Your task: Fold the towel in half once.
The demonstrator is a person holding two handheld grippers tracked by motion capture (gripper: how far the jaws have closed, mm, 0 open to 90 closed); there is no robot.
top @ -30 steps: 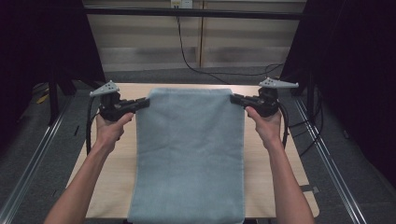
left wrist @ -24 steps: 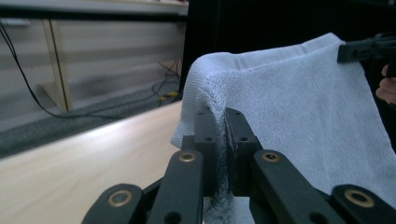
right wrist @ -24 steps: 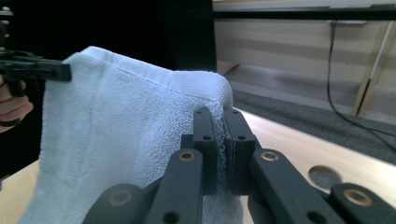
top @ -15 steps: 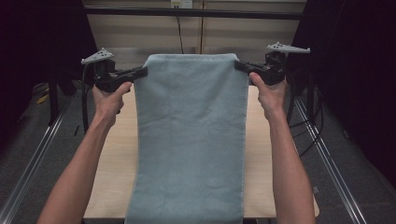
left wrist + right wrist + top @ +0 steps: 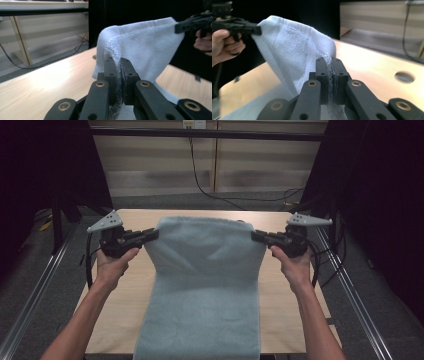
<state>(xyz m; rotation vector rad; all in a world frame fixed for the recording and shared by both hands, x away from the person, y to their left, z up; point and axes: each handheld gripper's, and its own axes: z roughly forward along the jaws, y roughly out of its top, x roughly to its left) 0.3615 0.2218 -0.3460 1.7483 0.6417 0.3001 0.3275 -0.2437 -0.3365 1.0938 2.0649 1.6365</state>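
Now drawn back toward the person, the left gripper [image 5: 152, 234] and right gripper [image 5: 256, 236] stay clamped on the towel [image 5: 205, 285], its far edge lifted between them, beginning a fold.

- High view: above the person's side, looking forward and down over the tabletop [image 5: 125, 320].
- Both tool views: close, along their jaws, sharing the towel [image 5: 140, 47].

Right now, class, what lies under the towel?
The near half of the towel lies on the wooden table, hiding the tabletop beneath. Its far edge is lifted by the left gripper and right gripper.
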